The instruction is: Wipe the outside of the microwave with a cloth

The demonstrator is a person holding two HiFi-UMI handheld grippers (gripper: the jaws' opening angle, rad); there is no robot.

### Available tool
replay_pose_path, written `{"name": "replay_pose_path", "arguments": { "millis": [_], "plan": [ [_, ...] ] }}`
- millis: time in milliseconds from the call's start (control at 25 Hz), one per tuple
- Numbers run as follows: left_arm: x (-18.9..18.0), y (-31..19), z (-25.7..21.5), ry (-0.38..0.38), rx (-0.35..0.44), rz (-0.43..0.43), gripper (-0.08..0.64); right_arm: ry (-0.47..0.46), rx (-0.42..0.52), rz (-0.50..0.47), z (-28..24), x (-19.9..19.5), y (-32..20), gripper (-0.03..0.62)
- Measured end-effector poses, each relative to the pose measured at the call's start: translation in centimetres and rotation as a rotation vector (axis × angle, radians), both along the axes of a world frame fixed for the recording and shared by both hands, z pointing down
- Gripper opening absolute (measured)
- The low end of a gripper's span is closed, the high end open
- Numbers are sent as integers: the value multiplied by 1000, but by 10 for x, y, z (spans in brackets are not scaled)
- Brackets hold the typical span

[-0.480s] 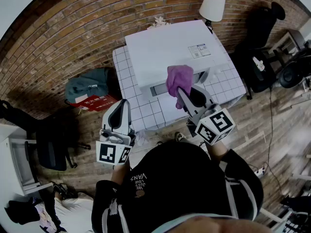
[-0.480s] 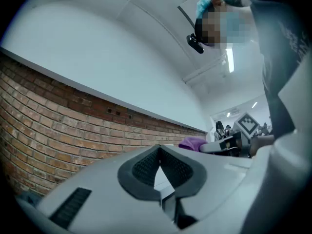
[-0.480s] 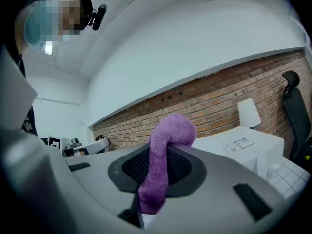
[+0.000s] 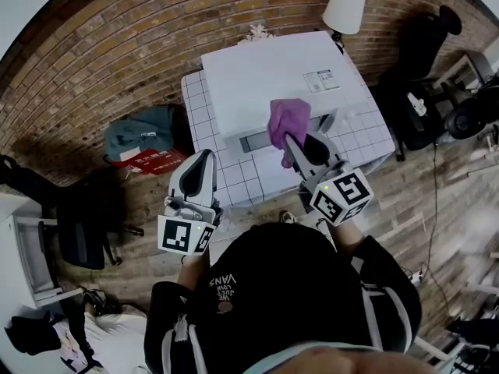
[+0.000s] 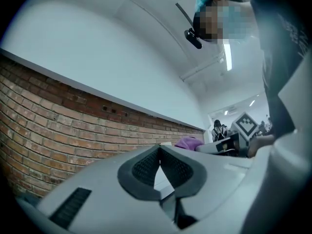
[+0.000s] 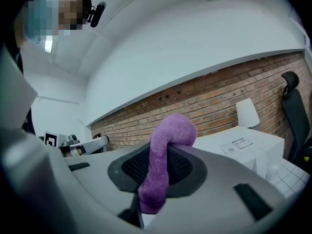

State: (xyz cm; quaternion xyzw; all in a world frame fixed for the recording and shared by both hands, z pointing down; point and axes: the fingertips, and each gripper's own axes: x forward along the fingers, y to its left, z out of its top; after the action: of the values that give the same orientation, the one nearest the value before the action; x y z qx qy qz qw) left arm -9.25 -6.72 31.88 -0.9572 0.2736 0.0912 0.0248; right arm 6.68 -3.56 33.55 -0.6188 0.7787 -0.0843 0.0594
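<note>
Right gripper (image 4: 290, 142) was clamped on the purple cloth (image 4: 288, 118). The cloth lay at the top front edge of the white microwave (image 4: 265, 72), which stood on a tiled table (image 4: 198, 123). Left gripper (image 4: 205, 160) was closed, empty, apart from the microwave.

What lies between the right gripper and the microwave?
The purple cloth, held by the right gripper, at the microwave front; head view shows it.
</note>
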Motion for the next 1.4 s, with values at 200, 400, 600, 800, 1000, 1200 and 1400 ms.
{"name": "replay_pose_path", "arguments": {
  "millis": [200, 400, 600, 800, 1000, 1200, 1400],
  "plan": [
    [-4, 4, -1, 7, 4, 13, 9, 8, 10, 16, 2, -2, -1, 61],
    [-20, 6, 0, 28, -6, 30, 9, 21, 7, 37, -1, -9, -4, 61],
    [-40, 8, 8, 13, -13, 49, 9, 25, 9, 40, -6, -23, -10, 61],
    [-55, 8, 13, 10, -21, 63, 11, 33, -15, 33, -9, -35, -21, 61],
    [-63, 7, 16, 12, -21, 67, 11, 66, -47, 25, -11, -39, -37, 61],
    [-69, -1, 18, 11, -19, 40, 9, 95, -67, 1, -11, -44, -58, 61],
    [-75, -9, 19, 14, -20, -4, 9, 118, -88, -39, -11, -47, -82, 61]
  ]
}}
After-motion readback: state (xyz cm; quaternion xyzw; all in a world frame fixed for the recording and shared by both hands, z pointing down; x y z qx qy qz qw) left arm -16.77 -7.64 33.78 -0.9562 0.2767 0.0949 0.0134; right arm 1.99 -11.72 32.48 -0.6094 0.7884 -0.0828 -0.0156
